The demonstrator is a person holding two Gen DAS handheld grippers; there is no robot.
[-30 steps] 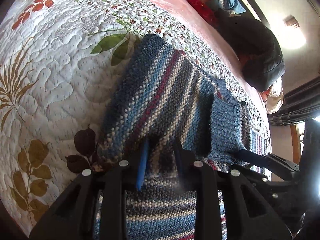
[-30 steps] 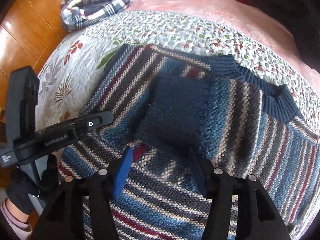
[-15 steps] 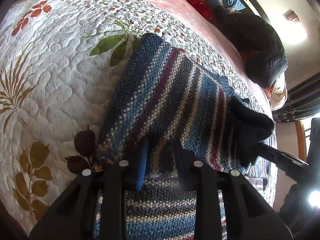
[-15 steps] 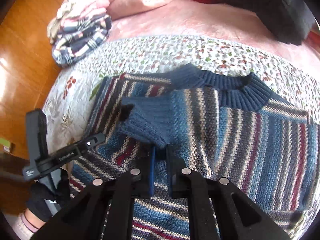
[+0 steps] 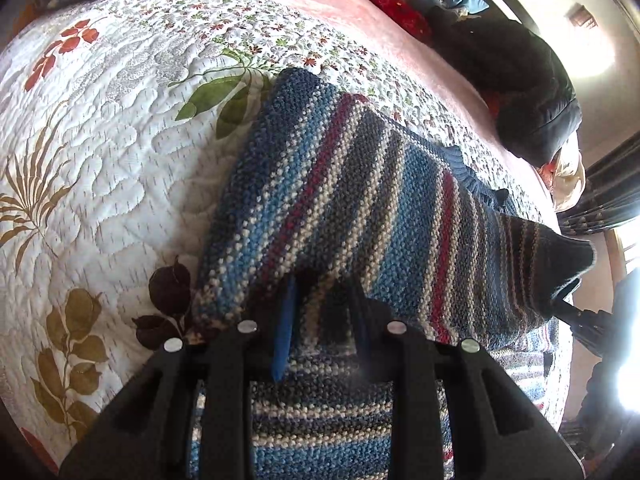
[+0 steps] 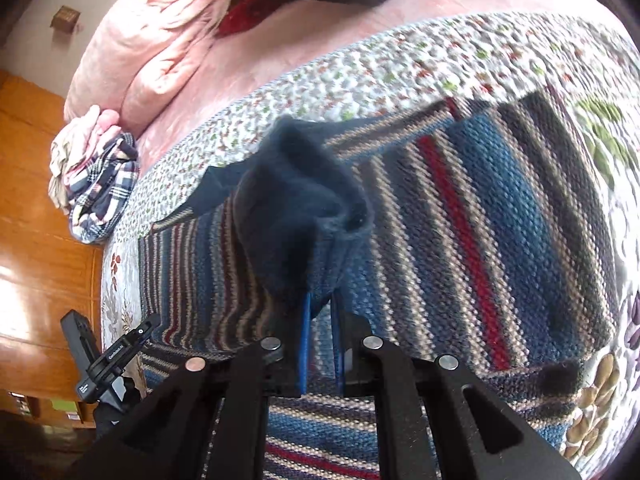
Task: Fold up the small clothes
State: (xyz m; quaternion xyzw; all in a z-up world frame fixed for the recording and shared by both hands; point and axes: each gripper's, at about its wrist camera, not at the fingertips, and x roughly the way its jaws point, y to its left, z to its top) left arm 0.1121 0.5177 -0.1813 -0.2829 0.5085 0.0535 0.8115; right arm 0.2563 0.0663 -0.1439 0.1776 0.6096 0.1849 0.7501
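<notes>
We find the striped sweater [image 5: 360,208] lying on the quilted bedspread [image 5: 120,152] of the bed, partly lifted for a fold. The left hand-held gripper [image 5: 320,312] is clamped on the sweater's near edge. The right hand-held gripper [image 6: 320,320] pinches the dark blue cuff [image 6: 296,208], held raised above the body of the garment.

Risks, in our judgement: the thick knit may slip from either narrow pinch; uneven pulling between the two grips could skew the fold line; the raised cuff may bunch instead of lying flat; dragging could ruck the bedspread beneath.
</notes>
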